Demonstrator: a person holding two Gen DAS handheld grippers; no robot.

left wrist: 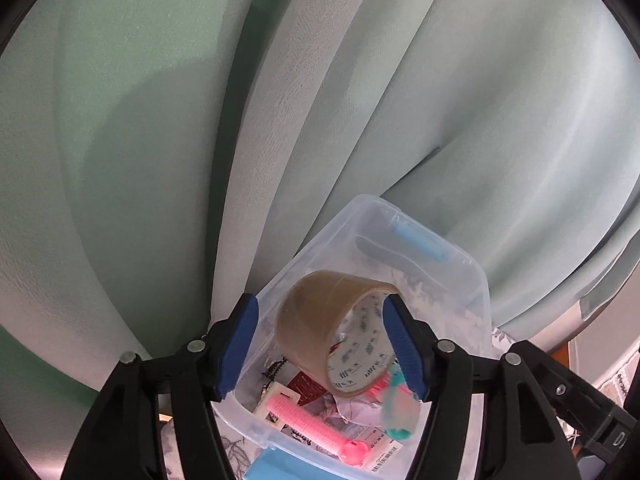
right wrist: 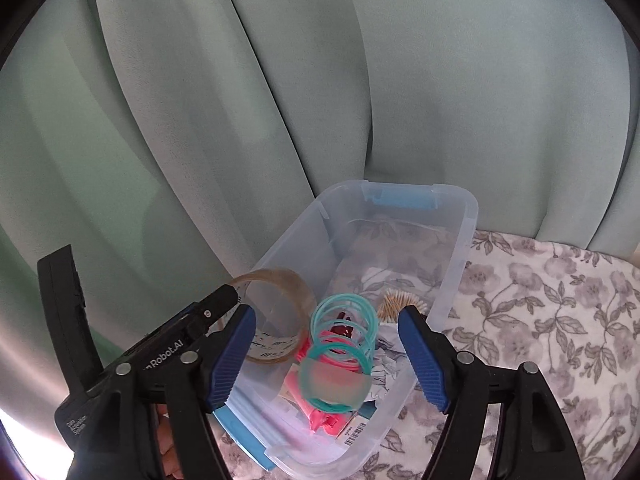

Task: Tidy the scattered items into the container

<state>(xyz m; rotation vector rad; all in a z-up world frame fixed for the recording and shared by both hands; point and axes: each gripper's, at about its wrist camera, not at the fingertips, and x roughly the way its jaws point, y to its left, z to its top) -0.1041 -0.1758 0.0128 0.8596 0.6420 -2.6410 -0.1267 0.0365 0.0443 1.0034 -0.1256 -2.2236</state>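
Blue-padded left gripper (left wrist: 322, 350) spread wide above the clear plastic container (left wrist: 476, 280), pinching nothing; brown tape roll (left wrist: 320, 332) in the gap between the pads, tilted, near the right pad, contact not clear. Right gripper (right wrist: 326, 354) also spread wide over the same container (right wrist: 464, 216), nothing pinched; blurred teal spring coil (right wrist: 344, 344) between the fingers, above the container floor, whether touching anything impossible to tell. Inside the container: pink comb-like piece (left wrist: 308, 426) near the front wall, pink items under the coil, white papers with a barcode (right wrist: 354, 430), bundle of cotton swabs (right wrist: 398, 304) toward the right wall. Light blue handle clips (right wrist: 400, 200) on the far and near ends of the container. Under the container, floral grey tablecloth (right wrist: 540, 312); behind it, pale green curtain (right wrist: 280, 80) in folds.
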